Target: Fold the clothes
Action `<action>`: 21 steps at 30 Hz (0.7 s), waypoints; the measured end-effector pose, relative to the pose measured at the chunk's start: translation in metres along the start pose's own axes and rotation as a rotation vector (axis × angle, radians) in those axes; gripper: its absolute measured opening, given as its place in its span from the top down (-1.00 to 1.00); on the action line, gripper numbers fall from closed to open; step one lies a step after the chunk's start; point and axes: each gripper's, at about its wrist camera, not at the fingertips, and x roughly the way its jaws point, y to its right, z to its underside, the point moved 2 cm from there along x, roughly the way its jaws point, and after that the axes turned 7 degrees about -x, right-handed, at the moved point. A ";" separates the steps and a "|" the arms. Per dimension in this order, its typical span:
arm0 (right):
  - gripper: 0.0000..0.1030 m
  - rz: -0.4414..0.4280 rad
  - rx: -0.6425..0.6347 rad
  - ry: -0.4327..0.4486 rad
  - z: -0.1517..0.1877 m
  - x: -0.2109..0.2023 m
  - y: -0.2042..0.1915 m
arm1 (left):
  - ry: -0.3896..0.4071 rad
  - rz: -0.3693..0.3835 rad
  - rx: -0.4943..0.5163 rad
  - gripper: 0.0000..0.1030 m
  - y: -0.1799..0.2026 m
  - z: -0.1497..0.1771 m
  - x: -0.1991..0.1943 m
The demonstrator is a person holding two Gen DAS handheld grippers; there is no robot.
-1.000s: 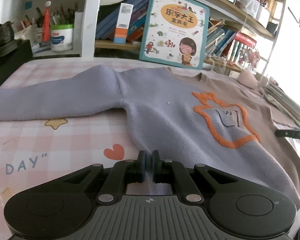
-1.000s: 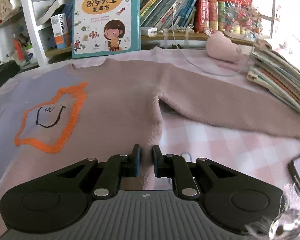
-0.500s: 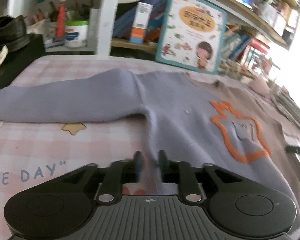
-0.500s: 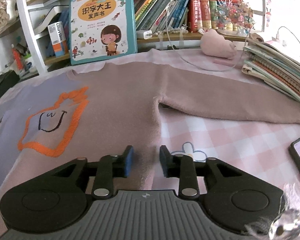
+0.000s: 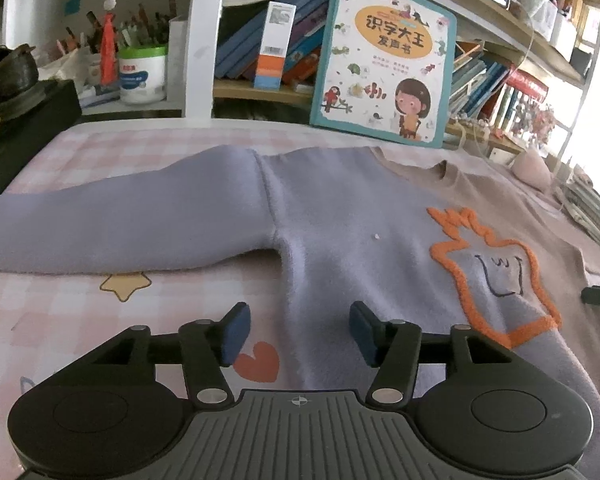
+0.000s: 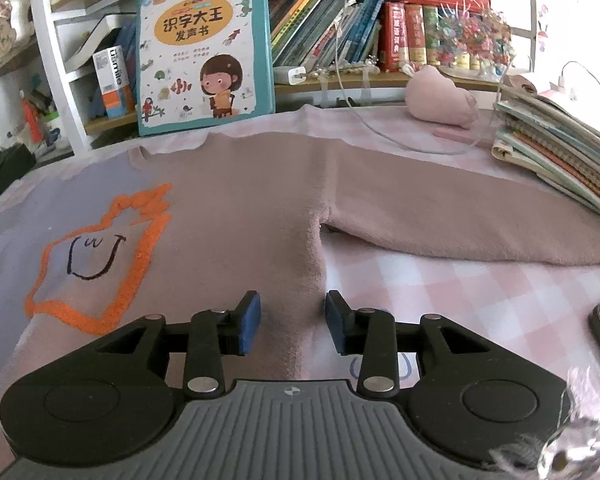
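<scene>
The fleecy two-tone sweater [image 5: 340,216], lilac on one half and dusty pink on the other with an orange outlined shape stitched on its chest, lies flat and face up on the pink checked cloth [image 5: 60,312], both sleeves spread out to the sides. My left claw [image 5: 298,334] stands wide open over the sweater's lilac side edge near the hem, holding nothing. My right claw [image 6: 293,322] is spread just as wide over the sweater's pink side edge, also empty.
</scene>
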 end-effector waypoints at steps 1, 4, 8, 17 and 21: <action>0.30 -0.002 0.004 0.000 0.000 0.000 0.000 | 0.001 0.001 0.001 -0.09 0.000 0.000 0.000; 0.29 -0.006 0.009 0.001 0.000 0.000 0.001 | 0.005 0.007 0.001 -0.09 0.000 -0.001 0.002; 0.32 -0.001 -0.006 -0.004 0.001 -0.001 -0.003 | 0.008 0.016 -0.008 -0.05 -0.001 -0.002 0.003; 0.75 -0.069 0.009 -0.005 0.001 -0.003 -0.015 | 0.030 -0.019 -0.033 0.67 -0.010 -0.007 0.006; 0.76 -0.067 0.014 -0.006 0.002 -0.004 -0.011 | 0.025 -0.022 -0.005 0.70 -0.005 -0.005 0.006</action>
